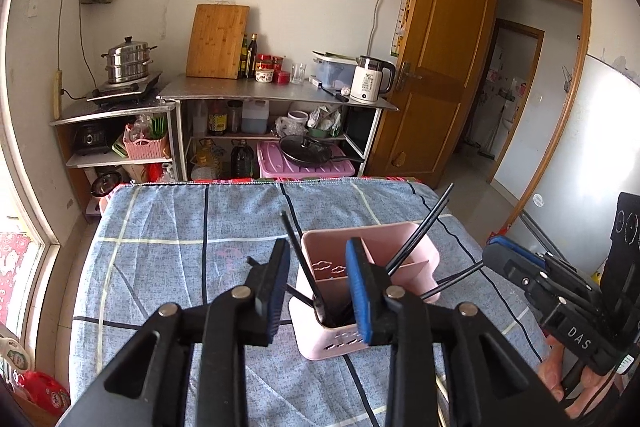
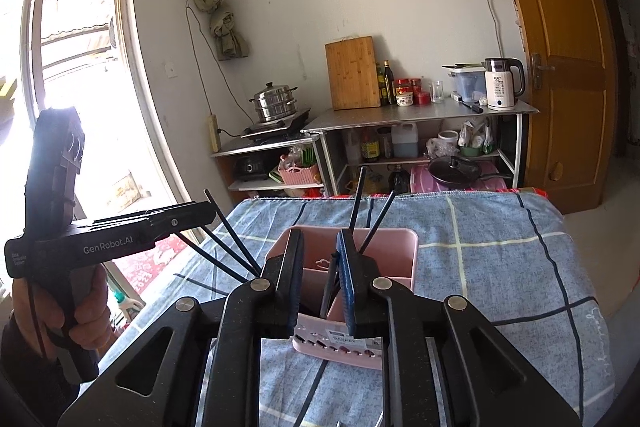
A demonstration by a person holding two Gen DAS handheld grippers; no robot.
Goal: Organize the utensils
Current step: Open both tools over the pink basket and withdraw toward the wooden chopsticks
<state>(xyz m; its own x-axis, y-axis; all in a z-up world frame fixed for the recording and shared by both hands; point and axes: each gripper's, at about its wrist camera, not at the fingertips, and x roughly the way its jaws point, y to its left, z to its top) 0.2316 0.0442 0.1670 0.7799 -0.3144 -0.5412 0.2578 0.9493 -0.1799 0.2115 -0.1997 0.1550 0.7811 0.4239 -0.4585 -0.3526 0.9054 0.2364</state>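
Black chopsticks [image 1: 300,259] in the pink holder [image 1: 400,239] look light, stiff, slippery; grip mid-shaft. Left gripper [image 1: 318,279] and right gripper [image 2: 320,279] stand apart, empty.

My left claw [image 2: 208,213] carries "GenRobot.AI" in white along its black body; the small print beside it is too fine to read. My right claw [image 1: 490,253] shows the letters "DAS". The white kettle [image 2: 500,83] displays "55" on its front panel.
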